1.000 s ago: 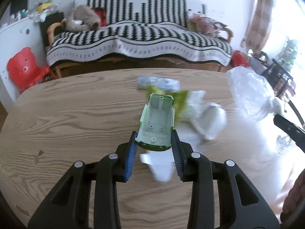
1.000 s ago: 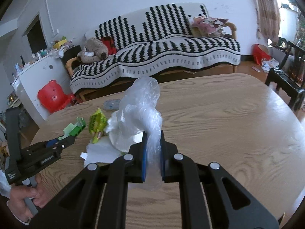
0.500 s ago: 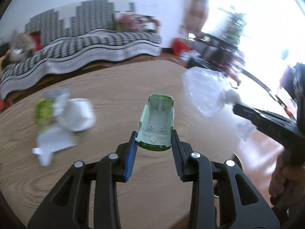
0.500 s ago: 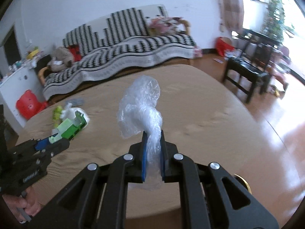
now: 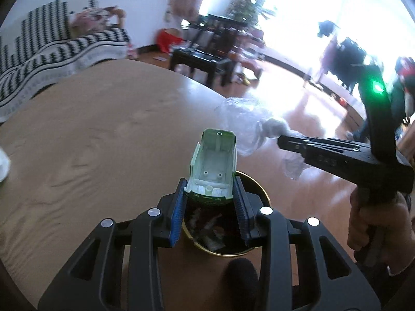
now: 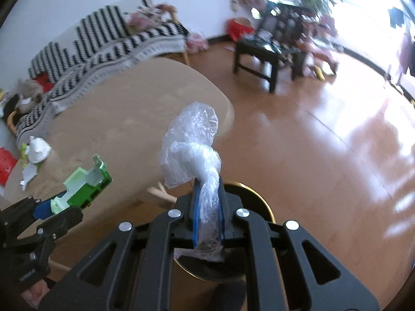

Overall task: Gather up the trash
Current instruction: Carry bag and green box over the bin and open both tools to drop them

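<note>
My left gripper (image 5: 209, 194) is shut on a broken green plastic toy shell (image 5: 214, 165), held over a round bin with a gold rim (image 5: 264, 197) that stands on the floor by the table edge. Dark trash lies inside the bin. My right gripper (image 6: 207, 194) is shut on a crumpled clear plastic bag (image 6: 193, 145), with the same bin's rim (image 6: 262, 202) right under it. In the left wrist view the right gripper (image 5: 282, 140) comes in from the right with the bag (image 5: 241, 124). The right wrist view shows the toy shell (image 6: 85, 184) in the left gripper (image 6: 55, 204) at lower left.
The round wooden table (image 5: 90, 134) spreads to the left, with white paper and a green wrapper (image 6: 33, 153) at its far side. A striped sofa (image 6: 103, 39) and a black stool (image 6: 264, 51) stand beyond on the glossy wooden floor (image 6: 324, 150).
Both grippers swung right, away from the pile of trash on the table, out past the table edge to above the bin. Each kept its hold.
</note>
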The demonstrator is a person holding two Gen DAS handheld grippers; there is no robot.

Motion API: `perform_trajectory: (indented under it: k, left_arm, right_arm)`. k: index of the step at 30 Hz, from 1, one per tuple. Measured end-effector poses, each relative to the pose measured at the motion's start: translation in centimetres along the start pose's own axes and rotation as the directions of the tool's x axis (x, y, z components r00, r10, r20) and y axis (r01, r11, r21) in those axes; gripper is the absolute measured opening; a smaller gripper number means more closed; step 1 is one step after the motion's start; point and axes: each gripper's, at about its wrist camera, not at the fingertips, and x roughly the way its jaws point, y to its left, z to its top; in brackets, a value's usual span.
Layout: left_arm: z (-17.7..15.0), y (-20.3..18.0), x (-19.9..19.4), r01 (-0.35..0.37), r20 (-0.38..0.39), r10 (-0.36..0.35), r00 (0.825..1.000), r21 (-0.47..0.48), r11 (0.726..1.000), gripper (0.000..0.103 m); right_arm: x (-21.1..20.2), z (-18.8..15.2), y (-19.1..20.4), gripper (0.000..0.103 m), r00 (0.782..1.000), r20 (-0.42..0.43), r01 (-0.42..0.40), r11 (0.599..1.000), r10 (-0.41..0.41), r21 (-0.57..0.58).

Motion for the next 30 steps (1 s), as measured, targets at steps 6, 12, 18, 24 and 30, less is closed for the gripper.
perform_trajectory:
  k: [6,12,18,24,30]
  left_arm:
    - [-1.6,-2.7,4.3,0.02,-0.083,-0.015,0.996,0.05,0.999,0.035]
    - [-2.9,-3.2,7.5,0.019,-0.16,-0.009,0.987,0.06,0.998,0.035]
    - [-3.1,-2.5,10.2,0.012,-0.2,0.001,0.98,0.063,0.998,0.035]
    - [-3.1,-2.1,11.0,0.009,-0.204,0.002,0.979,0.051,0.999,0.035]
    - [-3.2,-1.9,11.0,0.012,-0.203,-0.005,0.979,0.032,0.999,0.035]
  right_arm:
    - [2.5,-2.4,-3.7,0.011,0.991,-0.13,0.008,0.997,0.002,0.077]
    - [5.4,-3.4,-4.4,0.011,0.972,-0.236,0.01,0.994,0.016,0.108]
    - [6.5,-3.7,-3.8,0.011,0.965,-0.263,0.017,0.995,0.011,0.102]
    - [6.9,-2.8,-4.0,0.011,0.964,-0.265,0.014,0.993,0.018,0.119]
    - [7.0,-2.7,-4.3,0.011,0.963,-0.268,0.018,0.992,0.016,0.124]
